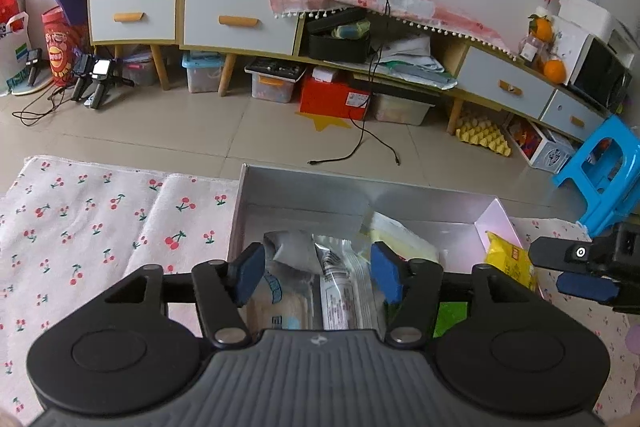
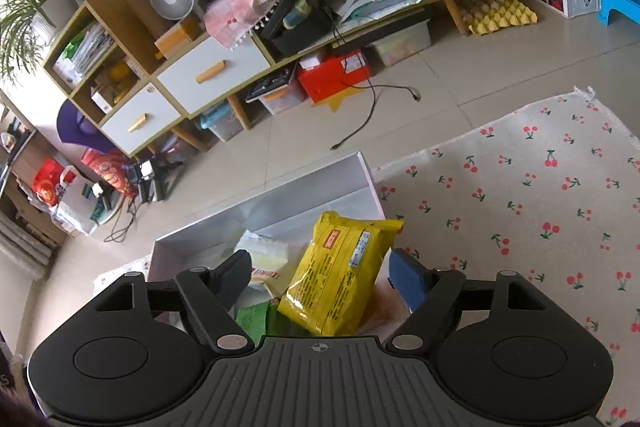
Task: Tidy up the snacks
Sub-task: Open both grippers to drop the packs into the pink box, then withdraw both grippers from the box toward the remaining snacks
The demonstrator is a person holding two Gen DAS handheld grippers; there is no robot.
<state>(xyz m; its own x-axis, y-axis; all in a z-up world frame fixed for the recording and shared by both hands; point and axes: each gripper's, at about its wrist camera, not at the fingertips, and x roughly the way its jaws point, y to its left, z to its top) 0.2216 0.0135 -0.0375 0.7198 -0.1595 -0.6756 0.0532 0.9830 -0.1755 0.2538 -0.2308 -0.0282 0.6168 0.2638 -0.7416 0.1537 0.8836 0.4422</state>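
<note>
A silver open box (image 1: 304, 187) sits on the cherry-print cloth and holds several snack packs. My left gripper (image 1: 318, 273) is open above the box's left part, over a clear-wrapped bar (image 1: 344, 291) and a grey pouch (image 1: 294, 247). A pale yellow pack (image 1: 404, 241) lies behind. A yellow snack bag (image 2: 340, 271) leans against the box's right wall (image 2: 370, 183); it also shows in the left wrist view (image 1: 508, 263). My right gripper (image 2: 320, 277) is open with the yellow bag between its fingers, not touching them. A green pack (image 2: 256, 319) lies beneath.
The cherry-print cloth (image 1: 100, 223) covers the floor on both sides of the box. Beyond it is tiled floor with a loose black cable (image 1: 360, 147), a long low cabinet (image 1: 240, 23) with storage bins under it, and a blue plastic stool (image 1: 604, 171) at the right.
</note>
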